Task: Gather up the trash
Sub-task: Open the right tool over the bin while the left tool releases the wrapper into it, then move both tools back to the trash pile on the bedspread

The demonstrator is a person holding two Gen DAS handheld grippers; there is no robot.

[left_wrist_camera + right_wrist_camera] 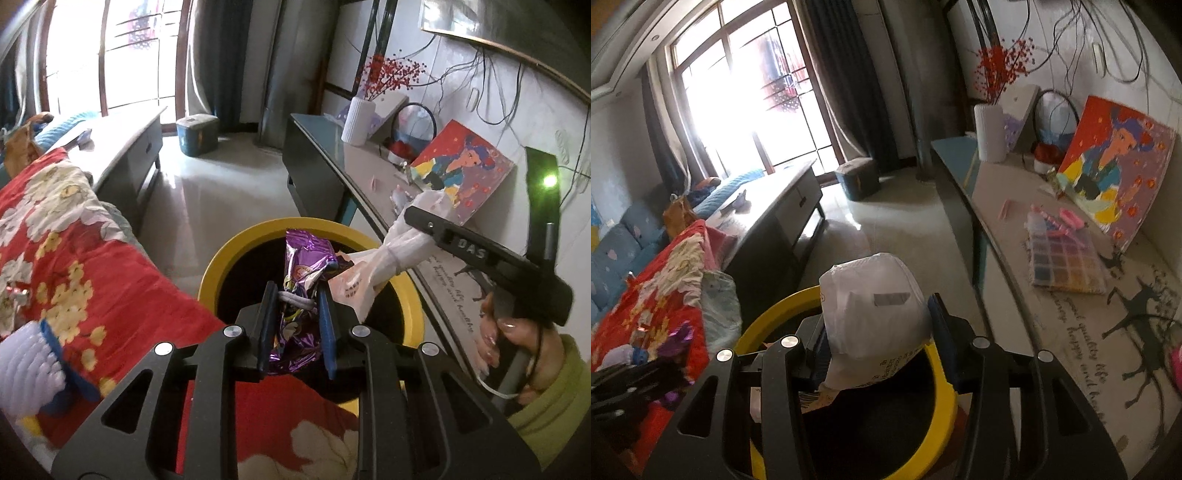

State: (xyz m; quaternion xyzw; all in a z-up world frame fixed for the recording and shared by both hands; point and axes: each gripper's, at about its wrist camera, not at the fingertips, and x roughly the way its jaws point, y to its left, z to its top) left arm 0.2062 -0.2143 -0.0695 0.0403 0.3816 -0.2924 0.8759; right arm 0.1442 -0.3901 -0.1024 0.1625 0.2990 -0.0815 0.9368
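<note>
The left gripper (pixel 295 295) is closed on a crumpled purple wrapper (pixel 304 266), its blue pads pressing the foil from both sides. It holds the wrapper over the open mouth of a yellow bin (pixel 236 254), whose inside is dark. The right gripper (pixel 875 314) grips a white packet (pixel 875 299) between its fingers; the packet bulges up past the fingertips, and its printed lower end hangs down toward the bin (pixel 945 391). In the left wrist view this gripper (pixel 406 218) comes in from the right, and the packet (pixel 373 266) droops across the bin's right rim, just beside the wrapper. A hand (pixel 517 343) in a green sleeve (pixel 554 398) holds the gripper's handle.

A red flowered blanket (pixel 92 266) lies to the left of the bin, its edge touching the rim. To the right stands a long table (pixel 1052 325) with a painting (pixel 1119 166) propped against the wall, a white vase (pixel 990 133) of red sprigs at its far end, and a colour chart (pixel 1067 262) lying flat near the painting. A low cabinet (pixel 783 206) stands far left, near the bright window (pixel 746 92).
</note>
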